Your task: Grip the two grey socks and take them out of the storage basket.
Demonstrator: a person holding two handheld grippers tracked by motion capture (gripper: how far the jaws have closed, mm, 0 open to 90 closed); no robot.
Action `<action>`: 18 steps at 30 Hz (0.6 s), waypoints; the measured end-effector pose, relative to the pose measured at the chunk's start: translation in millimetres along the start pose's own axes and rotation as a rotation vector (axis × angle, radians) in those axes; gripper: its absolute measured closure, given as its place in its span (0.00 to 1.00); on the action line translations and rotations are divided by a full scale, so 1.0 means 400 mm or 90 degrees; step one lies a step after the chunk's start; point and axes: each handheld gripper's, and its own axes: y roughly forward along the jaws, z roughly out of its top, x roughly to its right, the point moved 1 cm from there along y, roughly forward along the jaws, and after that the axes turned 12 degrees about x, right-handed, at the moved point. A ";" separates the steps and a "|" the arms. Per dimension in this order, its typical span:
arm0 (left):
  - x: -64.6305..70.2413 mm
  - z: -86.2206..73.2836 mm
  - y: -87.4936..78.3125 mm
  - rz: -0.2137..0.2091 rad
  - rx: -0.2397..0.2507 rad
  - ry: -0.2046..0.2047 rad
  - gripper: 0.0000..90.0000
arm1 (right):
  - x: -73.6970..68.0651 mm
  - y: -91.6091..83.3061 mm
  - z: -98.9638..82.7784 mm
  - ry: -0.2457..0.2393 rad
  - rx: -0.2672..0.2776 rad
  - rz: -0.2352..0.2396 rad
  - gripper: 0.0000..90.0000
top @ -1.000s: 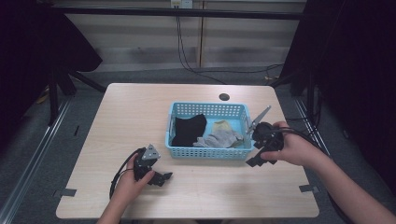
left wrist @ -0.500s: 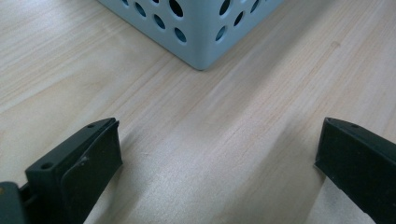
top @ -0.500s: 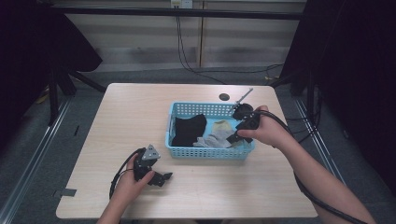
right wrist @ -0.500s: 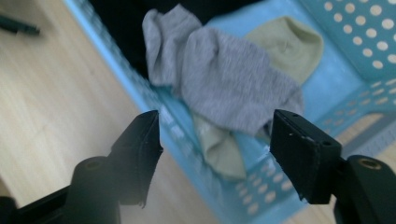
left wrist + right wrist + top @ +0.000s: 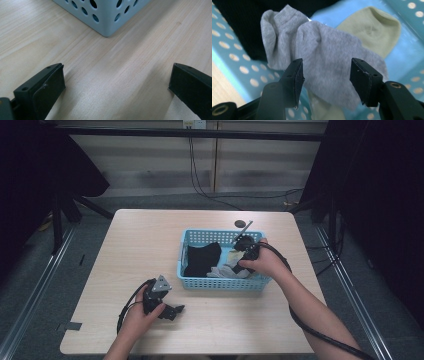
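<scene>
A light blue perforated basket (image 5: 220,283) stands on the wooden table, right of centre. In it lie a black sock (image 5: 202,260), a grey sock (image 5: 223,270) and a pale green sock (image 5: 234,256). My right gripper (image 5: 237,264) reaches down into the basket. In the right gripper view its jaws (image 5: 325,75) have just been closing and stand on either side of the grey sock (image 5: 329,60), pads not pressing it. Behind it lie the pale green sock (image 5: 372,32) and the black sock (image 5: 242,20). My left gripper (image 5: 174,312) rests open on the table, facing a basket corner (image 5: 107,15) with nothing between its jaws (image 5: 117,82).
A dark round grommet (image 5: 240,224) sits in the table behind the basket. Bare table top (image 5: 135,245) stretches left of the basket. Black stand legs (image 5: 65,210) and cables (image 5: 200,175) lie on the floor beyond the table's far edge.
My right hand has moved from the basket's right side, over its rim and down into it, toward the grey sock. Its jaws have narrowed. The left hand has stayed still.
</scene>
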 end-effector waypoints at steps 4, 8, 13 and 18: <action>-0.001 0.000 0.000 0.001 0.000 0.002 0.00 | -0.009 0.027 0.010 0.006 -0.007 0.017 0.53; -0.001 0.000 0.000 0.001 -0.001 0.003 0.00 | -0.019 0.044 0.012 0.016 -0.020 0.028 0.61; 0.000 0.000 0.000 0.000 0.000 0.000 0.00 | -0.027 0.066 0.010 0.013 -0.039 0.031 0.84; 0.000 0.000 0.000 0.000 0.000 0.000 0.00 | -0.028 0.064 0.011 0.011 -0.054 0.028 0.94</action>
